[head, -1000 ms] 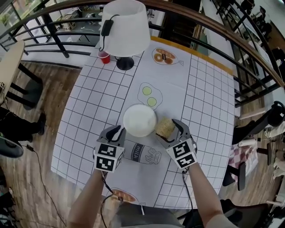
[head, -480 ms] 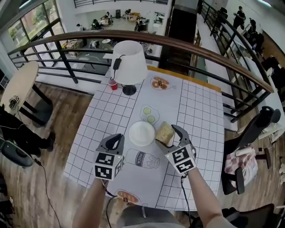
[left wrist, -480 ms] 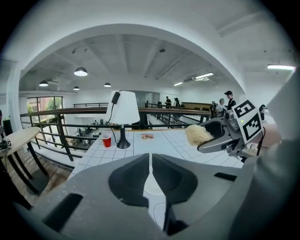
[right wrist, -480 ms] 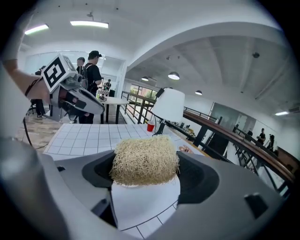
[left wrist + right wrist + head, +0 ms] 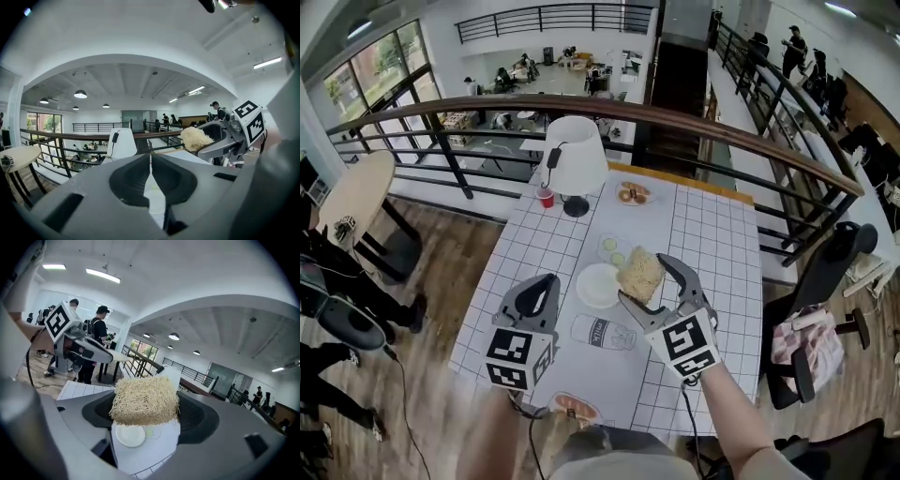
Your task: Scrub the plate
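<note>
Both grippers have risen away from the white plate (image 5: 600,285), which lies near the middle of the checked table (image 5: 722,244). Above it, the right gripper (image 5: 642,277) clamps a straw-coloured scrub pad (image 5: 639,272). The left gripper (image 5: 542,287) is empty, its jaws pressed together. A white lamp (image 5: 575,155) stands at the far edge.

Hand-held pair, left gripper (image 5: 547,281) and right gripper (image 5: 642,278): each has curved grey jaws with dark hollowed inner faces, a cube (image 5: 514,358) of black-and-white square markers behind, and a thin black cable (image 5: 686,424) beneath.
</note>
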A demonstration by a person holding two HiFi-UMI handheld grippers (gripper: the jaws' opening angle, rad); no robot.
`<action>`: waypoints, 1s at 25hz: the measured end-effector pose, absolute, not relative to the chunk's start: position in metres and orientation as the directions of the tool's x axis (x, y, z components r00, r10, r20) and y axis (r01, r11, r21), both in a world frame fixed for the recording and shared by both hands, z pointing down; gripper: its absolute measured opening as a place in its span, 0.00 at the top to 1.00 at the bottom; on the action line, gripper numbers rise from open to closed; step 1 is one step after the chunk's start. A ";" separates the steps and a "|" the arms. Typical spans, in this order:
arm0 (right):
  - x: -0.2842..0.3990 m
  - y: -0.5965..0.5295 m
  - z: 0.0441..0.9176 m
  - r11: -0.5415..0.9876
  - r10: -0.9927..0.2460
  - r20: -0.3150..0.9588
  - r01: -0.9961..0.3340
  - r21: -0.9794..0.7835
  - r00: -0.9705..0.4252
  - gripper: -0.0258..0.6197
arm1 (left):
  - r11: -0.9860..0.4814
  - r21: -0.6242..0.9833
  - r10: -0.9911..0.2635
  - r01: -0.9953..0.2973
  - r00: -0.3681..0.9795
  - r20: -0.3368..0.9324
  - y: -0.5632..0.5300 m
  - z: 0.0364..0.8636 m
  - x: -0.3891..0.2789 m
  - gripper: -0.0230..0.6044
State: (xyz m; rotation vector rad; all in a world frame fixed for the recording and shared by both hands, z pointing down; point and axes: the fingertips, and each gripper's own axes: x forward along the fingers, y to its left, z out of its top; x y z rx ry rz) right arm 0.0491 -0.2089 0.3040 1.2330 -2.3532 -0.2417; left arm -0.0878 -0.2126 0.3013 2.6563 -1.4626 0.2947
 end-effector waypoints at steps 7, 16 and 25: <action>0.044 -0.166 0.209 0.498 -0.859 0.089 -0.784 0.370 -0.503 0.38 | -0.480 -0.188 -0.875 -0.857 0.482 0.035 -0.170 0.203 -0.095 0.94; 0.036 -0.112 0.131 0.510 -0.837 -0.097 -0.832 0.219 -0.539 0.38 | -0.449 -0.186 -0.870 -0.874 0.475 -0.131 -0.124 0.149 -0.106 0.94; 0.015 -0.071 0.154 0.534 -0.827 -0.049 -0.810 0.242 -0.560 0.38 | -0.461 -0.128 -0.882 -0.878 0.469 -0.043 -0.101 0.183 -0.103 0.94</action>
